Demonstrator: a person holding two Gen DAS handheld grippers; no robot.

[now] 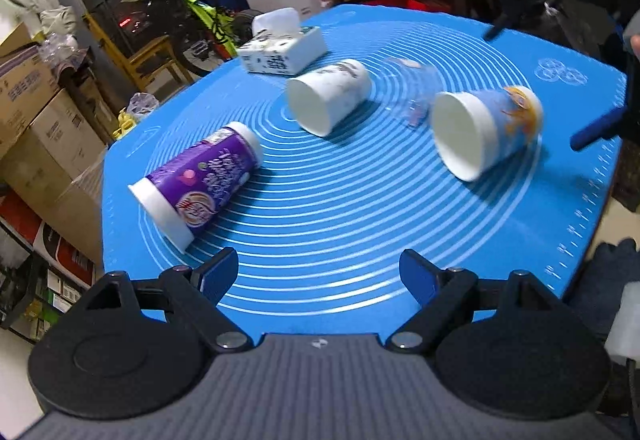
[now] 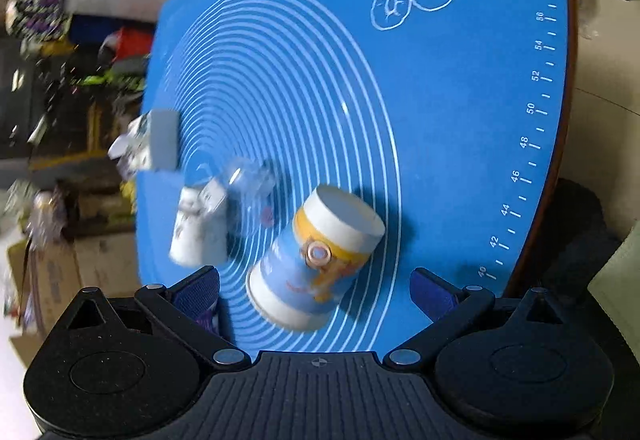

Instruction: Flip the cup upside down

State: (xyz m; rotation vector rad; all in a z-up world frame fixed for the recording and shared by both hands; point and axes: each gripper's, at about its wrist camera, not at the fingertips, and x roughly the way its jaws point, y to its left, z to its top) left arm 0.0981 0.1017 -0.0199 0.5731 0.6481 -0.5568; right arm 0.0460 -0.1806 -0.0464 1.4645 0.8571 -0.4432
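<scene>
Several cups lie on their sides on a blue mat (image 1: 360,200). A blue and yellow paper cup (image 1: 486,130) lies at the right, its mouth facing me; in the right wrist view it (image 2: 316,260) lies between the open fingers. A white cup (image 1: 328,94) lies mid-mat, also in the right wrist view (image 2: 198,228). A purple cup (image 1: 200,180) lies at the left. A clear plastic cup (image 1: 416,92) lies between the white and blue cups. My left gripper (image 1: 320,276) is open and empty above the mat's near edge. My right gripper (image 2: 316,290) is open, just above the blue cup.
A white tissue box (image 1: 282,48) sits at the mat's far side. The right gripper's blue fingers (image 1: 596,130) show at the right edge of the left wrist view. Cardboard boxes (image 1: 44,128), a bicycle and shelves crowd the left and far sides. The mat's ruler edge (image 2: 536,112) borders the floor.
</scene>
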